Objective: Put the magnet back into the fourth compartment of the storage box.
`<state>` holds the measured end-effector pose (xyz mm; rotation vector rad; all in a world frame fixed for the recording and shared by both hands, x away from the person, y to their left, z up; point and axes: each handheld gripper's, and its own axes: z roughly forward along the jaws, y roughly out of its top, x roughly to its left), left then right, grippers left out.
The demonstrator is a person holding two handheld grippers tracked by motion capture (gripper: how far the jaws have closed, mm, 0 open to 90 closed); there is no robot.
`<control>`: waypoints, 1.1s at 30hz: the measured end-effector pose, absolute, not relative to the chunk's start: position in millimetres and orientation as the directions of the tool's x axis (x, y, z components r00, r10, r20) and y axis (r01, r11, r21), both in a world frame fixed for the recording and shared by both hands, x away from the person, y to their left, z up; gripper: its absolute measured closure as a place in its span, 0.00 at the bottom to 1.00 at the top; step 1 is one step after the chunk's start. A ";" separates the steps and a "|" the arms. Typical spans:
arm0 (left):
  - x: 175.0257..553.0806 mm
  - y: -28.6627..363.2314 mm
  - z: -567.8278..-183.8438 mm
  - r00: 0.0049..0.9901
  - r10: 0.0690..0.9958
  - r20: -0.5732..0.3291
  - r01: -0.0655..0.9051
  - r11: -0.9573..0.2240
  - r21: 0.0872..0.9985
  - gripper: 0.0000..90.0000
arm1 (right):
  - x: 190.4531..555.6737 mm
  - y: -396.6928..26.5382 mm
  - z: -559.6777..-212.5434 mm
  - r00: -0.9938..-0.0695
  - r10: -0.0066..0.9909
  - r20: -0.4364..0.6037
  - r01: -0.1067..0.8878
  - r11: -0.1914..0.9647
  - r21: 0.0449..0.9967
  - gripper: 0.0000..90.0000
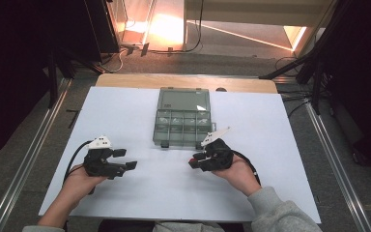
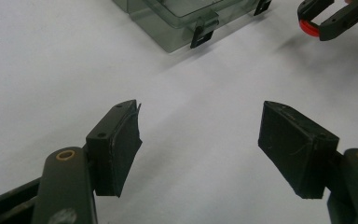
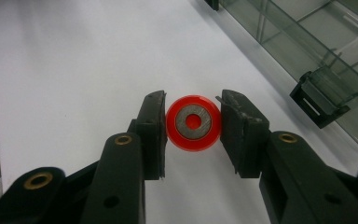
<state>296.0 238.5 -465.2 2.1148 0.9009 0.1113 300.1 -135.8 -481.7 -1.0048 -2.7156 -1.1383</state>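
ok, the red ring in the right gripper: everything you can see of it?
The red ring is a small round disc: glossy red plastic-looking rim around a grey metal-looking washer face, with a red centre hole. It sits clamped between the right gripper's two black pads, flat face toward that gripper's camera, over the white table sheet; whether it touches the sheet is unclear. It is near the grey compartment box, apart from it.
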 end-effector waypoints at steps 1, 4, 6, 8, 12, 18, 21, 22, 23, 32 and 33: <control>296.0 238.5 -465.2 0.741 0.636 -0.217 0.564 -0.412 0.716 0.32 | 300.2 -136.2 -481.2 -0.792 0.551 0.262 0.573 0.524 0.631 0.70; 295.9 238.3 -465.3 0.740 0.636 -0.217 0.563 -0.412 0.716 0.32 | 300.0 -137.2 -479.7 -0.792 0.551 0.265 0.574 0.523 0.630 0.70; 295.9 238.3 -465.3 0.741 0.636 -0.217 0.564 -0.412 0.716 0.32 | 299.8 -137.8 -478.6 -0.791 0.551 0.267 0.576 0.521 0.630 0.70; 295.9 238.3 -465.3 0.740 0.636 -0.217 0.564 -0.412 0.716 0.32 | 299.5 -138.5 -477.6 -0.789 0.553 0.270 0.578 0.518 0.631 0.70; 295.8 238.2 -465.1 0.740 0.636 -0.217 0.564 -0.412 0.716 0.32 | 300.1 -141.3 -475.8 -0.787 0.554 0.272 0.579 0.512 0.634 0.70; 296.1 238.6 -465.2 0.740 0.637 -0.217 0.564 -0.412 0.715 0.32 | 300.1 -145.8 -472.9 -0.776 0.570 0.271 0.590 0.505 0.630 0.70; 296.2 238.8 -465.2 0.740 0.637 -0.216 0.564 -0.412 0.716 0.32 | 300.4 -147.6 -471.9 -0.774 0.572 0.274 0.593 0.501 0.630 0.70; 296.2 238.8 -465.1 0.740 0.637 -0.216 0.564 -0.412 0.716 0.32 | 300.3 -148.2 -471.4 -0.773 0.571 0.276 0.594 0.499 0.631 0.70; 296.2 238.9 -465.1 0.740 0.638 -0.216 0.564 -0.412 0.716 0.32 | 300.2 -148.8 -470.7 -0.772 0.572 0.277 0.595 0.497 0.632 0.70; 296.3 239.1 -465.1 0.739 0.638 -0.216 0.564 -0.412 0.716 0.32 | 300.7 -155.8 -465.5 -0.765 0.579 0.284 0.599 0.475 0.644 0.70; 296.3 239.1 -465.1 0.739 0.638 -0.216 0.564 -0.412 0.716 0.32 | 300.8 -156.5 -465.0 -0.762 0.582 0.286 0.602 0.471 0.645 0.70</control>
